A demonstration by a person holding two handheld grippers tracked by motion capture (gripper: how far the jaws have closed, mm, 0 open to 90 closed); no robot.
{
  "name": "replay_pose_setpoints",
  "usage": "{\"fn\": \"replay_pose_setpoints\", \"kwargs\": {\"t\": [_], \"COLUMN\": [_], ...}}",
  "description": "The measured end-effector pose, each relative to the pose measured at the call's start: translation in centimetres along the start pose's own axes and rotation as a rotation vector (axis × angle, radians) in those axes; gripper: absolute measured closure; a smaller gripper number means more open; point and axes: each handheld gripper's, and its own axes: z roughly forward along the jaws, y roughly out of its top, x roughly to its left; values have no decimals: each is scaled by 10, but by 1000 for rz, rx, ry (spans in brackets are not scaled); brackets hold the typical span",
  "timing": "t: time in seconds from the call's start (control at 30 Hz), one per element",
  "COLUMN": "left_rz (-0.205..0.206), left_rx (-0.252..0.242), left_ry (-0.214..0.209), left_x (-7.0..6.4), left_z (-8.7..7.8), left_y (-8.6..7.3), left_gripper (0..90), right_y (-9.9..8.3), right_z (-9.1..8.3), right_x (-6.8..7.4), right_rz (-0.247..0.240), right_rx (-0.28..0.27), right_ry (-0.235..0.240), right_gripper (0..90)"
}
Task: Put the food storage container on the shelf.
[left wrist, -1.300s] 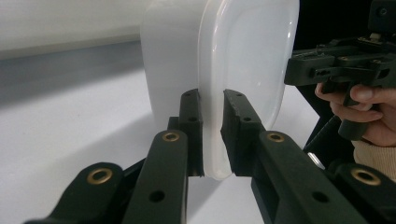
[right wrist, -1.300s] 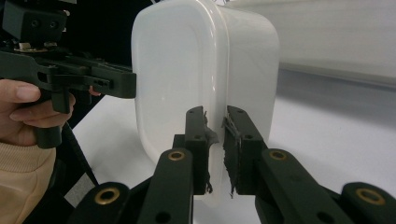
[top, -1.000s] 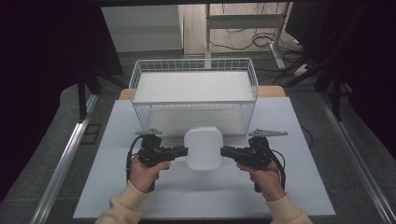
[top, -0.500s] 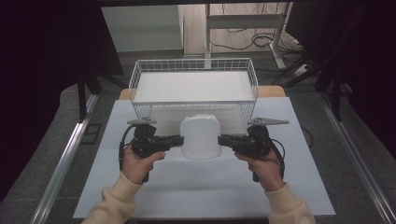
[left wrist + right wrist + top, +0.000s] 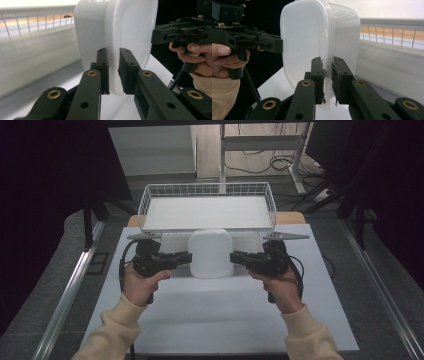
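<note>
White container (image 5: 210, 253), clamped at its rim between left gripper (image 5: 186, 258) and right gripper (image 5: 235, 257), now sits farther forward over the bench (image 5: 210, 315), its far edge overlapping the wire basket (image 5: 145, 205) front wall; both hands advanced with it.

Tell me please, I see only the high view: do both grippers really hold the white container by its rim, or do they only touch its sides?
Observer: The left gripper is shut on the rim of the white container; its jaws pinch the thin edge from both sides.
Operator: And the right one?
Observer: The right gripper pinches the opposite rim edge the same way. Its pads look frayed.
Operator: Is the container lying flat?
Observer: No, in both gripper views it stands on edge, clear of the white table, its closed bottom toward the wire basket.
</note>
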Motion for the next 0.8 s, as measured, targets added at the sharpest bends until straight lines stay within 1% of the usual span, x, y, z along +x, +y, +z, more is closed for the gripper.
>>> {"fn": "replay_pose_setpoints", "kwargs": {"t": [0.03, 0.07, 0.1, 0.13, 0.17, 0.23, 0.43, 0.47, 0.53, 0.73, 0.8], "left_rz": [0, 4, 4, 6, 4, 4, 24, 28, 34, 34, 35], "left_rx": [0, -6, -6, -9, -16, -19, -22, -23, -23, -17, -15], "left_ry": [0, 0, 0, -6, -15, -20, -6, -4, 0, -9, -11], "left_x": [0, -1, -1, 0, 1, 3, 3, 3, 3, 10, 14], "left_z": [0, -2, -2, -4, -5, -6, -8, -9, -10, -7, -6], "left_y": [0, 6, 6, 9, 13, 19, 38, 42, 48, 69, 76], "left_gripper": [795, 795, 795, 795, 796, 797, 797, 797, 797, 796, 796], "right_y": [2, 6, 8, 8, 11, 18, 38, 44, 46, 64, 70], "right_z": [0, -1, -1, -1, -2, -2, 0, 0, 0, 1, 2], "right_x": [1, 2, 2, 2, 2, 3, 2, 2, 2, -2, -4], "right_rz": [0, -5, -8, -8, -9, -5, -17, -22, -23, -27, -18], "right_rx": [-3, -8, -10, -10, -14, -20, -23, -30, -31, -42, -40], "right_ry": [-1, -2, -2, -2, 0, 0, -15, -16, -18, -32, -31], "right_gripper": [796, 796, 796, 796, 796, 796, 794, 794, 794, 794, 794]}}
